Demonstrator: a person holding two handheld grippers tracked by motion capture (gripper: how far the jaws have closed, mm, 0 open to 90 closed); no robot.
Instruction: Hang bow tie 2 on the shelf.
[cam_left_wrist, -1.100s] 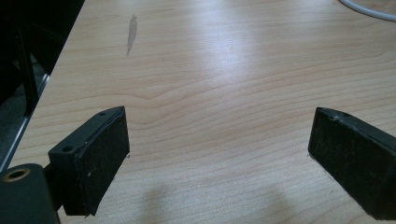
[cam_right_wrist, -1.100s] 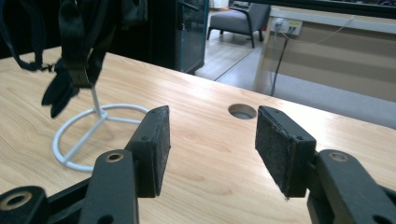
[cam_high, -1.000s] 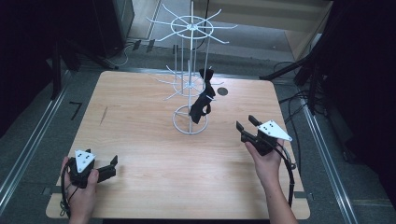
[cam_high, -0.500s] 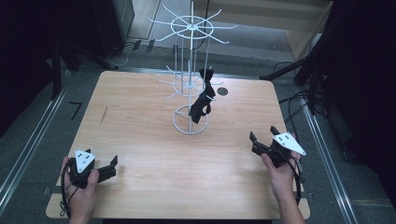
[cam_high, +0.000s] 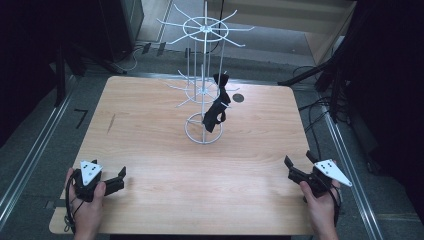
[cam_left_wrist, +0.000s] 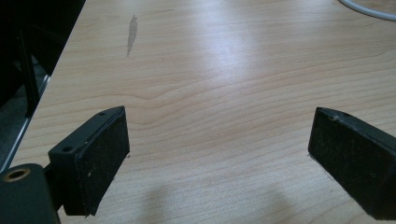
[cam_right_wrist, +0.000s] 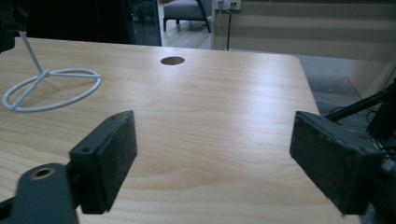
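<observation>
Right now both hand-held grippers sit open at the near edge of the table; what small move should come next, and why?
Probably ease the right hand-held gripper forward toward the black fabric item hanging on the white wire rack. Its jaws stand wide apart and hold nothing, that item is the one loose thing in sight, and it hangs on the rack's right side. The left hand-held gripper can wait.

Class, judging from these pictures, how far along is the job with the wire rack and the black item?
Done, it seems: a black item hangs on the white wire rack. In hand: nothing; the left gripper and right gripper sit open near the table's front edge. Left: nothing else to hang lies on the table.
</observation>
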